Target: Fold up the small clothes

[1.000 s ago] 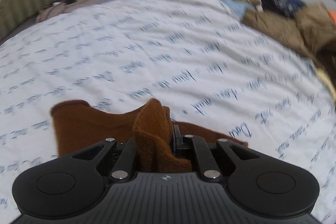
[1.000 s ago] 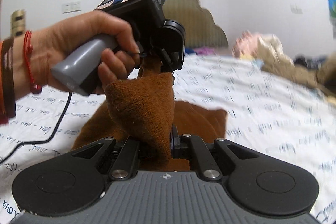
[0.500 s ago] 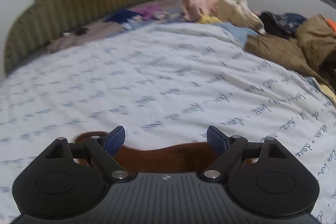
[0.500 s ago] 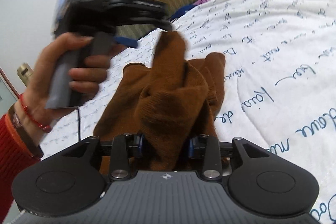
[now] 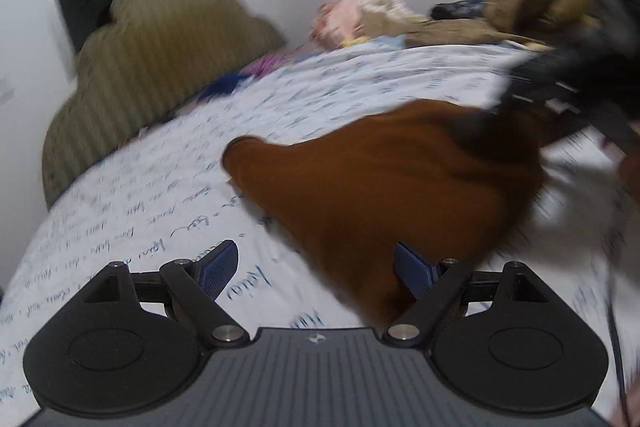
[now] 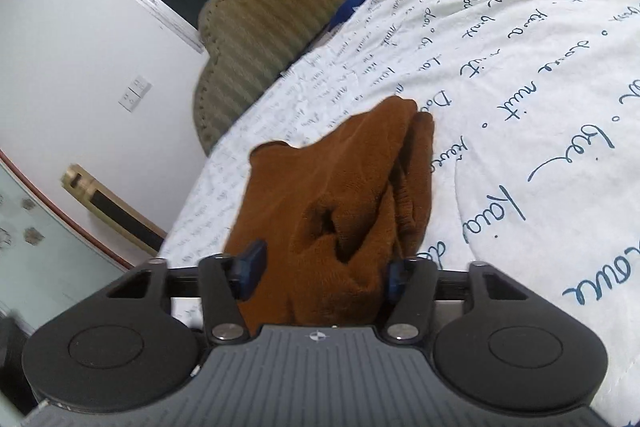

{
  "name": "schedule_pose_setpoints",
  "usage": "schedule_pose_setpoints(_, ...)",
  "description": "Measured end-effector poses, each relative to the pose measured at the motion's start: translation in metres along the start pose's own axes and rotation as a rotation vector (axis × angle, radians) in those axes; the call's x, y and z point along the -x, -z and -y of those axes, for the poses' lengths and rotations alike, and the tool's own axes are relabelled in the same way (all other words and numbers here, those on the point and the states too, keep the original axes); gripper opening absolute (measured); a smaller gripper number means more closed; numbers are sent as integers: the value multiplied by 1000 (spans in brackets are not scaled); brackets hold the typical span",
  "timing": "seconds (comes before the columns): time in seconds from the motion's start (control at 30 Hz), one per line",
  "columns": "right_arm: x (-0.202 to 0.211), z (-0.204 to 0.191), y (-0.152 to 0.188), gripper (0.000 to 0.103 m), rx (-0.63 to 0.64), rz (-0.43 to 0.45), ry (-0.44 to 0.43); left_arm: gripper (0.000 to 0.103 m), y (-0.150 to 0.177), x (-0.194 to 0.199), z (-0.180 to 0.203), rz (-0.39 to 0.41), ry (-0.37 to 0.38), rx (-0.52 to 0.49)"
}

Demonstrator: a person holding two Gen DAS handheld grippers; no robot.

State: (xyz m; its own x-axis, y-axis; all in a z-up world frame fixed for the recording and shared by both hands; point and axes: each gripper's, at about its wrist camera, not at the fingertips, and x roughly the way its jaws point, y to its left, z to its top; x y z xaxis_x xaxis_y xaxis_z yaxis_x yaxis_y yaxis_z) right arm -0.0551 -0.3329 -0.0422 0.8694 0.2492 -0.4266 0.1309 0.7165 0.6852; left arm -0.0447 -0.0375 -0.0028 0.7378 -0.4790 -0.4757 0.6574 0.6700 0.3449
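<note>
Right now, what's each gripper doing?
Left gripper: open, holding nothing.
Right gripper: jaws opening, brown knit garment between them.

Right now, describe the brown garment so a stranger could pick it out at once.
Start at the bed's white bedspread printed with dark handwriting. On it lies the brown knit garment, bunched, nearest the camera. It is the only rust-brown piece there; the other clothes are heaped at the far edge.

right claw (image 5: 568, 95) motion-blurred — brown garment's (image 5: 380, 187) near end hidden behind housing
</note>
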Motion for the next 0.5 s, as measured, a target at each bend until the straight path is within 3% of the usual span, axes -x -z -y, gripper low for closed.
schedule_pose_setpoints(0.13, -2, 0, 3, 36, -23, -15, 18, 96, 14, 1, 35, 45, -63, -190)
schedule_pose_setpoints(0.23, 1, 3, 5, 30, -60, -13, 8, 97, 15, -9, 49, 40, -85, -248)
schedule_pose_setpoints(0.33, 3, 4, 5, 25, -78, -19, 0, 98, 8, -18, 44, 48, -168, -165)
schedule_pose_setpoints(0.5, 2, -2, 9, 19, -89, -54, -87, 98, 8, -8, 0, 40, -176, 178)
